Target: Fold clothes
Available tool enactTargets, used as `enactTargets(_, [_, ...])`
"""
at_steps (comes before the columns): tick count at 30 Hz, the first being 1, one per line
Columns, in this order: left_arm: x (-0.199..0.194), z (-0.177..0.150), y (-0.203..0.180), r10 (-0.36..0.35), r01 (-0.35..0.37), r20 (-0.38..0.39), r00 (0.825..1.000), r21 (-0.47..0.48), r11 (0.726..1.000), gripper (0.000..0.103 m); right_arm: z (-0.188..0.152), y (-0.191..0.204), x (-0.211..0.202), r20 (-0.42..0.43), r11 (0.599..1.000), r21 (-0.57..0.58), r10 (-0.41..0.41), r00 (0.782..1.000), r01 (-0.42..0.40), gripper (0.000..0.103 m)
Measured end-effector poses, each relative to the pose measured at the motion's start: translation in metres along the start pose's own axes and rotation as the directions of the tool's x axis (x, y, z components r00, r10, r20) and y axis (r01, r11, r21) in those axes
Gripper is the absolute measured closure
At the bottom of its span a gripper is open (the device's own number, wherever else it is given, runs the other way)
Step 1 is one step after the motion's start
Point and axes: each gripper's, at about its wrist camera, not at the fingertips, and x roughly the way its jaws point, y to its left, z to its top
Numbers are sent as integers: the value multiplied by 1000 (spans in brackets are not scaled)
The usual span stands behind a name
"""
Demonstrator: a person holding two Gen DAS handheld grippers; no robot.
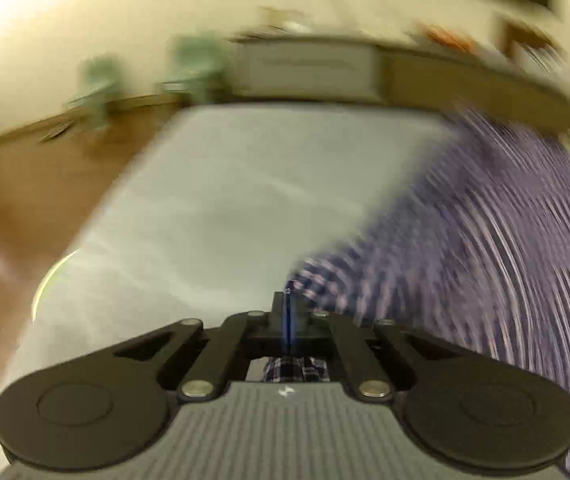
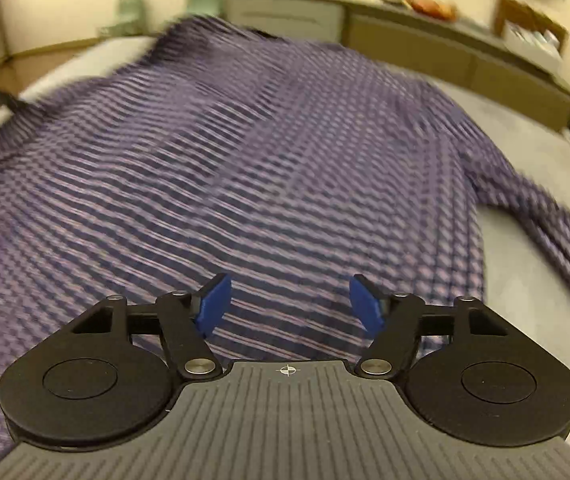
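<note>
1. left gripper (image 1: 289, 312): pressed together, pinching an edge of the plaid shirt (image 2: 245, 160).
2. right gripper (image 2: 287, 304): spread, hovering over the shirt's near hem.
3. the shirt lies spread over the grey table (image 1: 225, 200).
4. keep the pinched edge taut; carry it low across the shirt.

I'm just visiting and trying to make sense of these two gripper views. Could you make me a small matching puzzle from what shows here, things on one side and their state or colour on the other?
Things:
1. left gripper
2. right gripper
3. checked shirt
4. bed surface

States or colours:
A. pale grey, partly bare
B. fingers wide apart, nothing between them
C. purple, spread out flat
D. fingers pressed together on cloth

Pairs: 1-D, 2-B, 3-C, 4-A
</note>
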Motion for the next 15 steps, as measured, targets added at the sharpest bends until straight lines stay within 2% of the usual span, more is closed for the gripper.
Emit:
enactTargets(1, [6, 15, 23, 15, -11, 32, 999, -115, 993, 101, 0, -8, 3, 7, 1000, 28, -10, 1000, 9, 30])
enactTargets(2, [11, 25, 42, 57, -45, 53, 997, -219, 975, 101, 0, -16, 6, 13, 998, 51, -27, 1000, 27, 30])
enactTargets(3, [15, 29, 55, 103, -84, 55, 993, -279, 957, 97, 2, -23, 8, 16, 996, 60, -67, 998, 66, 30])
enactTargets(4, [18, 32, 65, 146, -122, 50, 988, -323, 938, 83, 3, -30, 10, 21, 992, 66, -105, 994, 104, 29])
enactTargets(5, [20, 33, 71, 138, -117, 35, 990, -350, 929, 75, 3, -35, 13, 29, 988, 67, -139, 990, 137, 26])
enactTargets(6, [21, 32, 72, 94, -80, 21, 995, -357, 931, 67, 4, -38, 16, 29, 985, 80, -155, 987, 153, 24])
enactTargets(7, [21, 31, 70, 44, -38, 9, 999, -360, 932, 67, 6, -44, 15, 24, 984, 101, -152, 988, 149, 24])
enactTargets(8, [17, 30, 62, 15, -12, 7, 1000, -326, 945, 67, 8, -47, 14, 18, 983, 114, -146, 989, 143, 24])
enactTargets(10, [1, 26, 31, -15, 21, 39, 999, -156, 988, 59, 14, -48, 13, 20, 984, 108, -146, 989, 143, 25])
enactTargets(12, [-16, 19, -5, -45, 42, 80, 996, 43, 998, 46, 19, -47, 8, 41, 986, 100, -139, 989, 134, 25])
enactTargets(13, [-21, 12, -26, -60, 44, 104, 993, 155, 987, 39, 21, -45, 6, 56, 987, 98, -133, 990, 127, 24])
enactTargets(15, [-24, -5, -67, -88, 31, 141, 986, 366, 930, 31, 24, -44, 5, 66, 988, 93, -126, 990, 120, 23])
